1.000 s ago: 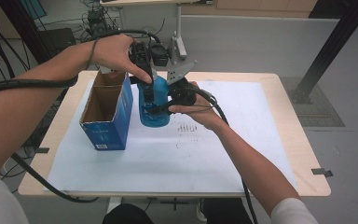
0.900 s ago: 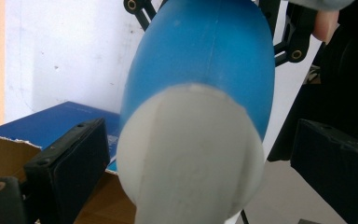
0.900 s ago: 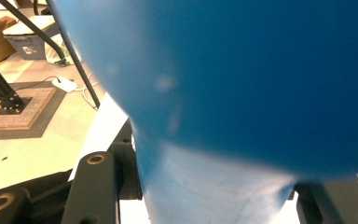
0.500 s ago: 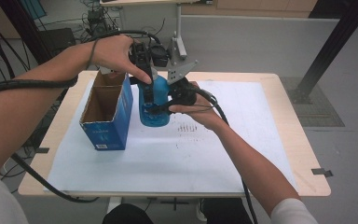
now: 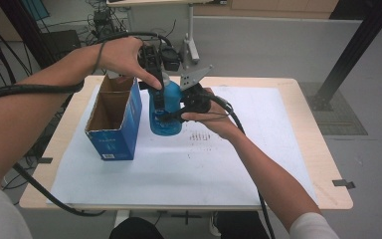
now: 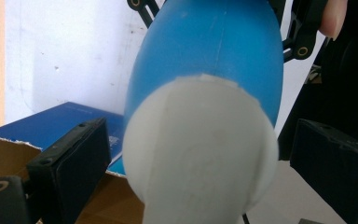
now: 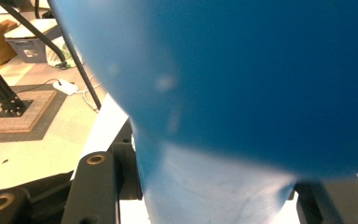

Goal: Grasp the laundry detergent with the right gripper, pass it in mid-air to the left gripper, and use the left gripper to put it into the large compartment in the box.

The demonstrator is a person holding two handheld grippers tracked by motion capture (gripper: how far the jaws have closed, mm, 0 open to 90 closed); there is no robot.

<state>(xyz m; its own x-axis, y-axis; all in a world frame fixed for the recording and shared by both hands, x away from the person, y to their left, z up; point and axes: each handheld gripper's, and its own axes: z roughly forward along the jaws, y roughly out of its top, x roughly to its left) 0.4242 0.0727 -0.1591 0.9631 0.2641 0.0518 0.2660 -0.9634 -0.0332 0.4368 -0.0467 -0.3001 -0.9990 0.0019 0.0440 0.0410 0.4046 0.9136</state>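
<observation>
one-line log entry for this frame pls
left gripper: astride blue bulb's white tip, jaws apart | right gripper: clamping bulb body | open blue box: left of bulb

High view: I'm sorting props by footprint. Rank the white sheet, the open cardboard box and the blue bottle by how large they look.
1. White sheet, by far the largest.
2. Open cardboard box.
3. Blue bottle, smallest, though partly hidden by both claws.

A black metal post [image 5: 352, 52] slanted across the upper right of the frame; a black power strip [image 5: 59, 41] lay on the floor at upper left.
</observation>
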